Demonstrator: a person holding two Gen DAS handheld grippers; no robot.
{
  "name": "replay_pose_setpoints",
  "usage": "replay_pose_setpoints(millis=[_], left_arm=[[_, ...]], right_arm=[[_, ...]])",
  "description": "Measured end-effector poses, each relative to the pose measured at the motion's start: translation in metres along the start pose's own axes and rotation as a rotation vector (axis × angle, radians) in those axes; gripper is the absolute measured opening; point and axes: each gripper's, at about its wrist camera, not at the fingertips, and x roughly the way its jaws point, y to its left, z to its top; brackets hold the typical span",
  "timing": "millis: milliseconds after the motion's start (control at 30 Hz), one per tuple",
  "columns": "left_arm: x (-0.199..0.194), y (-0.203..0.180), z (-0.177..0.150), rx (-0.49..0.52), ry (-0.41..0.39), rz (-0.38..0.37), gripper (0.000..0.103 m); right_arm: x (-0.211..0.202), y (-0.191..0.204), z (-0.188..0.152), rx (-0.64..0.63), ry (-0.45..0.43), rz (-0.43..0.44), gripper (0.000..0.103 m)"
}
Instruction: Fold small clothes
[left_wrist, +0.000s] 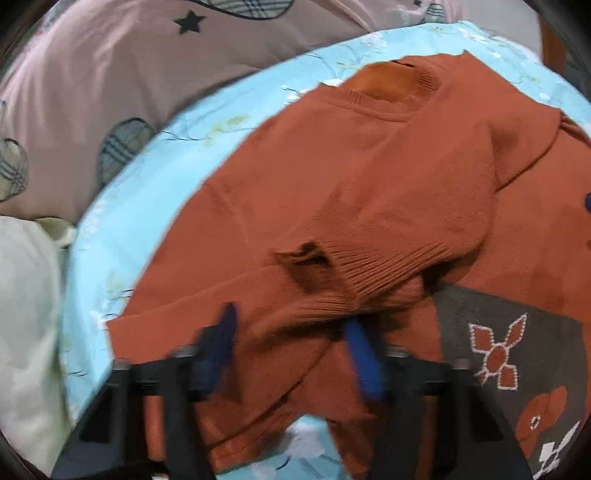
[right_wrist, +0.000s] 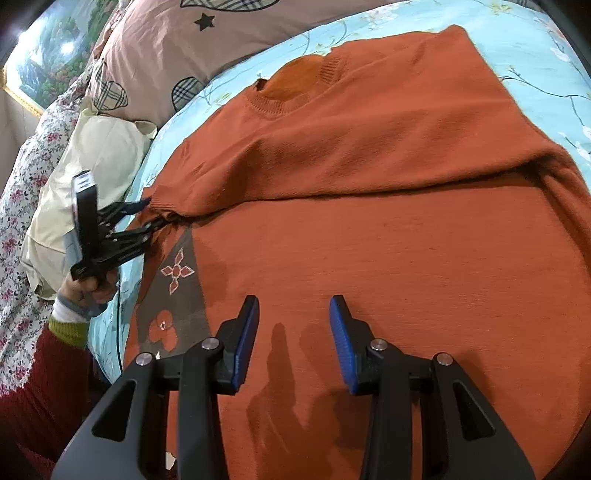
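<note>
Here's the rust-orange knitted sweater (right_wrist: 369, 229), spread across the light-blue floral bedsheet (right_wrist: 535, 66) on the bed, neckline at the far end. One sleeve lies folded across the chest, its ribbed cuff (left_wrist: 369, 273) hanging just ahead of the left claw (left_wrist: 291, 343). That claw's blue-padded fingers stand apart on either side of the cuff end; the view is blurred, and from the right wrist camera it sits right at the cuff, so whether it is pinching or letting go I cannot tell. The right claw (right_wrist: 293, 339) hovers over the sweater's body, jaws wide apart, nothing between them.

This knit looks soft, limp and fairly light. It should drape and sag rather than hold a crease, and the stretchy ribbing will likely give the firmest bite. Hem corners or shoulder seams look like the best places to grip for the next fold.

A grey patterned panel (right_wrist: 173, 291) with orange flower motifs shows at the sweater's left edge. Crowding that side: a cream pillow (right_wrist: 96, 173) and a dusty-pink quilt with plaid hearts (right_wrist: 155, 48), both near the left claw. A painting (right_wrist: 48, 59) hangs beyond.
</note>
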Motion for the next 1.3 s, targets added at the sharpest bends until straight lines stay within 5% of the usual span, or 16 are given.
replay_pose_setpoints(millis=[67, 100, 400, 600, 833, 1000, 1100, 1133, 1233, 1300], left_arm=[[0.000, 0.006, -0.001, -0.044, -0.013, -0.010, 0.011], [-0.004, 0.010, -0.003, -0.073, -0.027, -0.019, 0.009], [-0.104, 0.040, -0.033, -0.399, -0.243, -0.077, 0.007], [-0.150, 0.007, 0.028, -0.380, -0.405, -0.229, 0.007], [-0.085, -0.068, 0.117, -0.336, -0.357, -0.404, 0.007], [-0.025, -0.110, 0.140, -0.316, -0.251, -0.464, 0.009], [-0.005, -0.118, 0.131, -0.319, -0.174, -0.452, 0.020], [-0.004, -0.116, 0.125, -0.325, -0.162, -0.456, 0.032], [-0.021, -0.106, 0.099, -0.346, -0.185, -0.424, 0.054], [-0.036, -0.099, 0.076, -0.364, -0.200, -0.383, 0.057]], right_arm=[[0.000, 0.004, -0.001, -0.010, 0.002, 0.005, 0.041], [-0.001, 0.005, -0.001, -0.016, 0.001, 0.007, 0.041], [-0.021, 0.012, -0.001, -0.033, -0.057, 0.038, 0.041], [-0.040, 0.010, 0.002, -0.025, -0.125, 0.036, 0.041], [-0.064, -0.018, 0.007, 0.045, -0.186, -0.009, 0.041], [-0.071, -0.036, 0.011, 0.084, -0.212, -0.026, 0.041], [-0.070, -0.043, 0.015, 0.104, -0.217, -0.025, 0.041], [-0.068, -0.043, 0.017, 0.104, -0.220, -0.022, 0.041], [-0.064, -0.042, 0.026, 0.096, -0.220, -0.013, 0.041], [-0.058, -0.038, 0.036, 0.090, -0.218, 0.002, 0.041]])
